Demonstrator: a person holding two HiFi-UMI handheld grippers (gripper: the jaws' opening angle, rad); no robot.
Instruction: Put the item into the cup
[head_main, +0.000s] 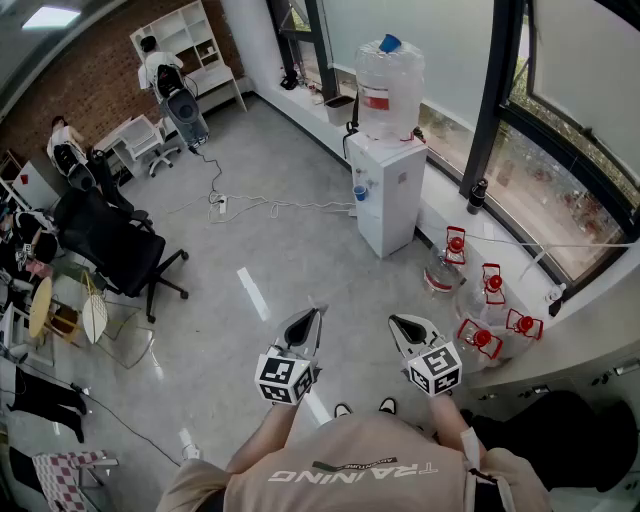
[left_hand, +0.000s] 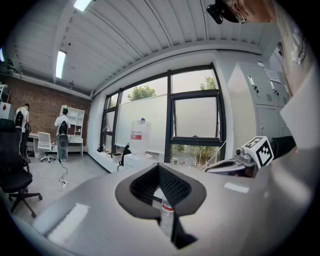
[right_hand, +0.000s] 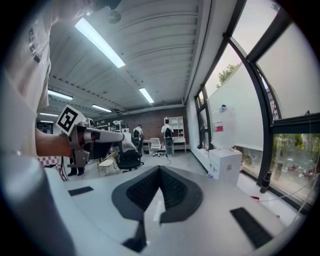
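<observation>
Clenched on nothing, side by side: left hand-held gripper (head_main: 303, 328) and right hand-held gripper (head_main: 408, 330), aimed forward over the floor (head_main: 250, 230). No item or cup anywhere in view, so no bearing, axis or nearer hand to judge. Clear bottle (left_hand: 166, 212) behind left jaws, probably distant.

1. One white water dispenser (head_main: 388, 195) carrying one clear plastic bottle (head_main: 390, 85) is seen.
2. Four clear water jugs with red caps (head_main: 455, 244) (head_main: 493, 283) (head_main: 481, 338) (head_main: 524, 323) are counted by the window.
3. Two grey two-jaw grippers with marker cubes (head_main: 317, 313) (head_main: 393, 321) are counted.
4. Two people (head_main: 155, 62) (head_main: 62, 136) are seen far off.
</observation>
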